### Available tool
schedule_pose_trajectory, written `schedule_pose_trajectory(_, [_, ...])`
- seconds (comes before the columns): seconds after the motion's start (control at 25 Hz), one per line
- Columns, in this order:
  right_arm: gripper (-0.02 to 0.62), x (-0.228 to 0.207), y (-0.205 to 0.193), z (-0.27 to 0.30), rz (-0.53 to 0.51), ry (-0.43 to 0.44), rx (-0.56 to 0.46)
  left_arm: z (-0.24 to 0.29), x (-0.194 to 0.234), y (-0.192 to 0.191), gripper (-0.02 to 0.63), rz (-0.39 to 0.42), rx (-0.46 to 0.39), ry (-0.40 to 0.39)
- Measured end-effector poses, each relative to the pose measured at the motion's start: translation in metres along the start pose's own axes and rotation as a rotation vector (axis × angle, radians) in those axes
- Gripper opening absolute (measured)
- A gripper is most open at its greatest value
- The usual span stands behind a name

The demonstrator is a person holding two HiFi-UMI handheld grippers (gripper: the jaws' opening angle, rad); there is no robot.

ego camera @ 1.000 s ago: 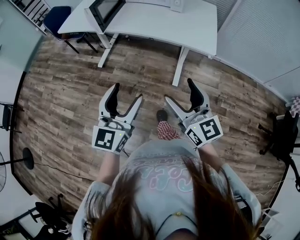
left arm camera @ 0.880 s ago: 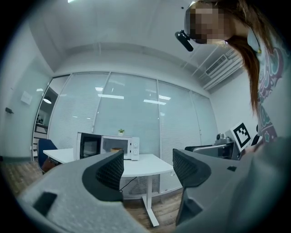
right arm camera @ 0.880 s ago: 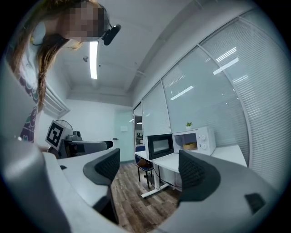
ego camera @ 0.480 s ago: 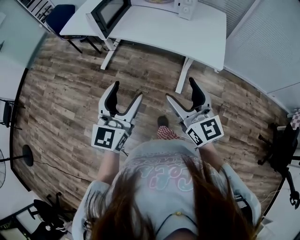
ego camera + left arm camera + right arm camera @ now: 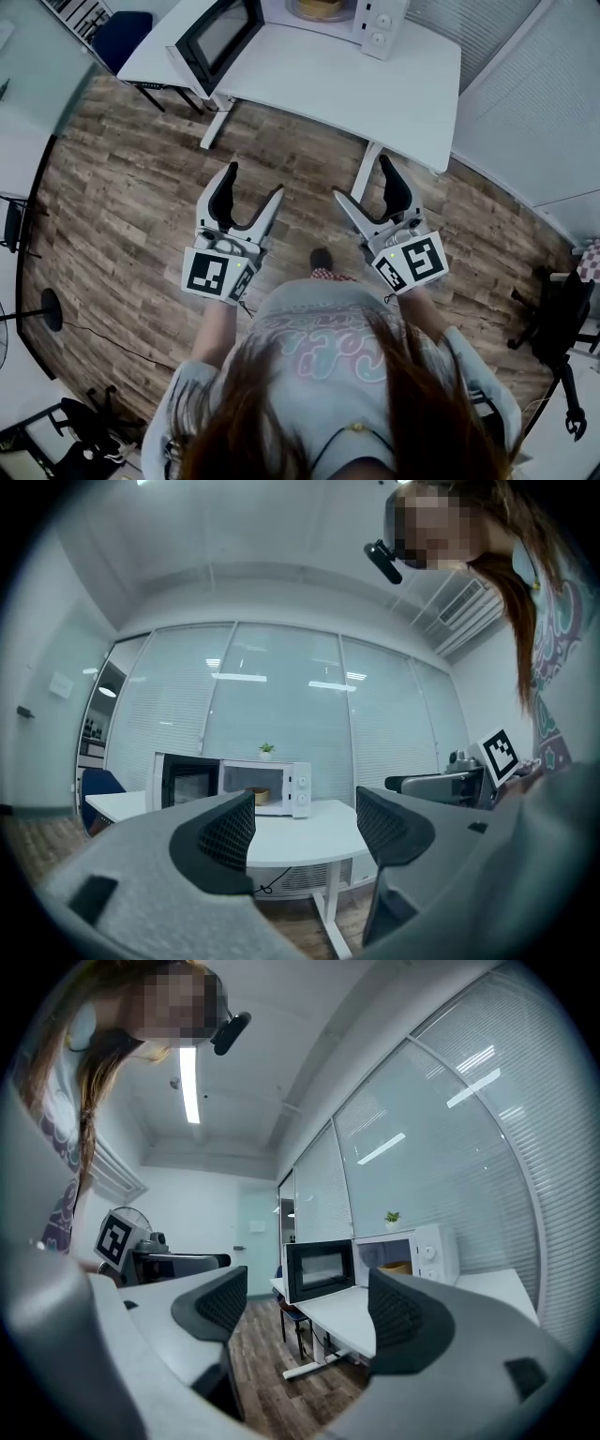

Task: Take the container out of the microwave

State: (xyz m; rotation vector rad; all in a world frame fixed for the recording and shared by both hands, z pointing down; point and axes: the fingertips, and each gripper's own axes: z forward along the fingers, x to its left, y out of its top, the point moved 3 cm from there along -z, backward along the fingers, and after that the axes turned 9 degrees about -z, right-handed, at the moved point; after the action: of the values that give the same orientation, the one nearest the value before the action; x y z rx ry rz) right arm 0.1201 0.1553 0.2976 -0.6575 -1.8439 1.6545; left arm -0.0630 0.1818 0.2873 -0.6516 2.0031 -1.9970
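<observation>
My left gripper (image 5: 254, 185) and right gripper (image 5: 362, 180) are both spread and empty, held over the floor on the near side of the table (image 5: 356, 84). The container (image 5: 319, 7) sits inside the microwave (image 5: 380, 21) at the far end, with the door (image 5: 216, 37) open. It appears to be a light, rigid bowl, possibly slippery. I judge the rim the best hold, one gripper on each side.

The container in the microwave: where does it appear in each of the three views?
Head view: the container is at the top edge, slightly right of centre, inside the microwave.
Left gripper view: container left of centre, just above the left-hand jaw.
Right gripper view: container right of centre, just above the right-hand jaw.
Shared landmark: the open microwave door, always left of it.
</observation>
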Motion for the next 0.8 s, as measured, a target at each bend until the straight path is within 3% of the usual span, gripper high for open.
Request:
schedule_pose_trajectory(0.44, [0.39,-0.051,-0.013,0.041,0.005,0.046,-0.002,0.059,0.019,-0.005,0.308,0.001,-0.006,0.04])
schedule_pose_trajectory(0.8, [0.39,-0.055,-0.021,0.06,0.022,0.069,0.002,0.069,0.032,-0.007,0.308,-0.009,-0.003,0.061])
